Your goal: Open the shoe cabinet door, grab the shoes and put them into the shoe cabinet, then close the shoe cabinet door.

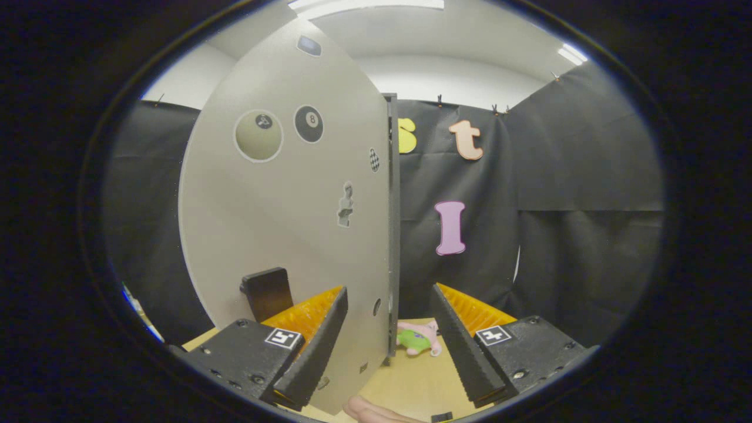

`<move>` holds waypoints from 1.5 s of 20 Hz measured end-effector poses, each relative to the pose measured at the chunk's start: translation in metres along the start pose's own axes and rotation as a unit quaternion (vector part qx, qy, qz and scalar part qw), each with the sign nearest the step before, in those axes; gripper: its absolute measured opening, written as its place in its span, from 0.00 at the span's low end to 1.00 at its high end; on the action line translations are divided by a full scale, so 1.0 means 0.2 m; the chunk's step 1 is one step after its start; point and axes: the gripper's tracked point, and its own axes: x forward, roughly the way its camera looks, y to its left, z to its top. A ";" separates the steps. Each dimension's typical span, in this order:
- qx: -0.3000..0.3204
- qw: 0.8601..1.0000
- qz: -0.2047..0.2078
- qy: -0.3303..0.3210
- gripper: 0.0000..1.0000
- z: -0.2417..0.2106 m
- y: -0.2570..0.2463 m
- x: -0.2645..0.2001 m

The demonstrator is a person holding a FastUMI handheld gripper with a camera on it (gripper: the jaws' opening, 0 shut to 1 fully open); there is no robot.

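Claw fingers spread wide, cabinet door edge between them.

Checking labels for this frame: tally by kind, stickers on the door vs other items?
Stickers on the cabinet door: 5 (two pool balls, one top, one checkered, one figure)
Handle: 1
Plush toy: 1
Tongs, open, straddling door edge: 1
Total: 8

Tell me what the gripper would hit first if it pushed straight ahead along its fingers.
Most likely the cabinet door's free edge: it stands between the open gripper's fingers, nearer one side. Past it lie a small plush toy on the table and the black cloth wall. Depth is uncertain.
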 end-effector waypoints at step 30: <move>-0.036 0.998 -0.034 -0.043 0.98 -0.22 0.93 0.14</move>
